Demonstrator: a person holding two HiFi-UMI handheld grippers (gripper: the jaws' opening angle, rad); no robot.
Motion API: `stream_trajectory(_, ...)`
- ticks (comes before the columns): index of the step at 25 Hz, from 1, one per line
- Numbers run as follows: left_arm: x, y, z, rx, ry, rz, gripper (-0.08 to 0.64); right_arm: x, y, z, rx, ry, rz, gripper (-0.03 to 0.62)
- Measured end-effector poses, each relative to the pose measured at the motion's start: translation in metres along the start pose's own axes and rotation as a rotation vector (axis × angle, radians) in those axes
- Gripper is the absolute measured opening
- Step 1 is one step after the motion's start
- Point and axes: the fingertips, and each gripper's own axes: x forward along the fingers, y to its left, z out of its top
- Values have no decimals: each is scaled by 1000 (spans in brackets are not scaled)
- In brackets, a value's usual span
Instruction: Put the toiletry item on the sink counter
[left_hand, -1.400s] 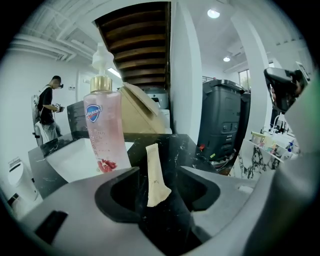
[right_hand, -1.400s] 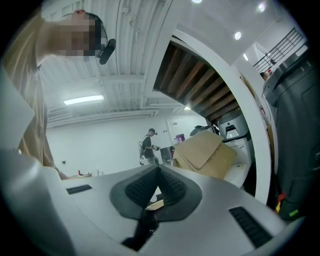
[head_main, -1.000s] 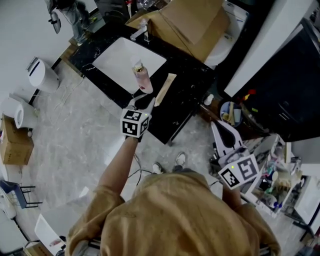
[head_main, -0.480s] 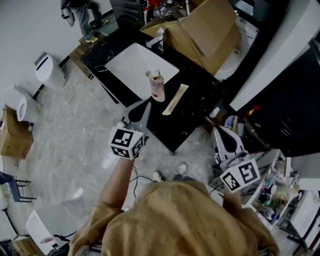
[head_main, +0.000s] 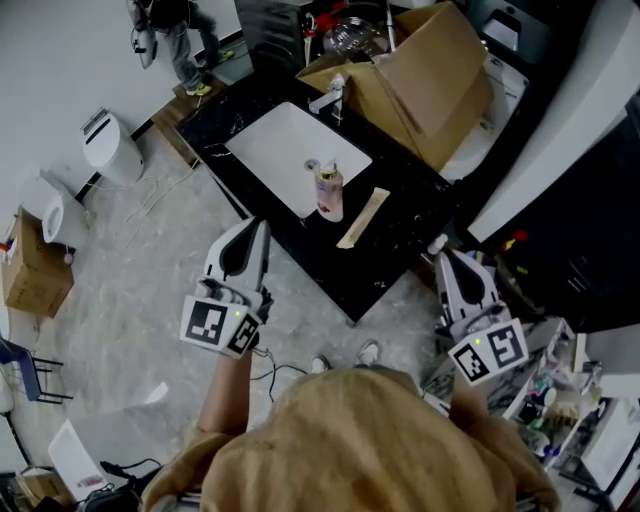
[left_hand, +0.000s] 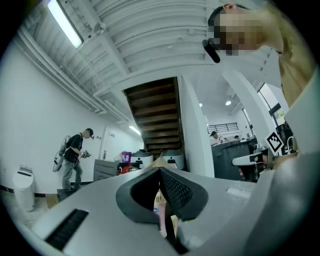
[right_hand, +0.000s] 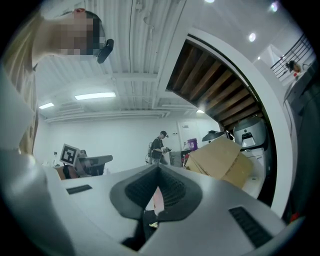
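Pink bottle on counter (upright), apart from L gripper, R gripper; jaws shut.

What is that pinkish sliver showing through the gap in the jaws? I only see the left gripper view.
Observer: A pink bottle, upright on the black counter beside the white sink, well beyond the left gripper, not held.
Operator: Anything near it?
Observer: A flat beige tube lies on the counter just right of the bottle.
Operator: And the other gripper?
Observer: The right gripper is shut and empty, off the counter's right corner.
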Motion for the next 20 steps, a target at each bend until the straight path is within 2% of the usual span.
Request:
stream_trajectory(5, -15, 3, 14, 64, -11, 20, 5, -1, -7, 8, 8, -20, -20, 2)
stream_trajectory(10, -28, 5, 12, 82, -25, 41, 5, -4, -13, 10, 3, -27, -40, 2)
stream_trajectory(20, -32, -4, -15, 37, 0, 33, 5, -14, -27, 15, 0, -28, -94, 2)
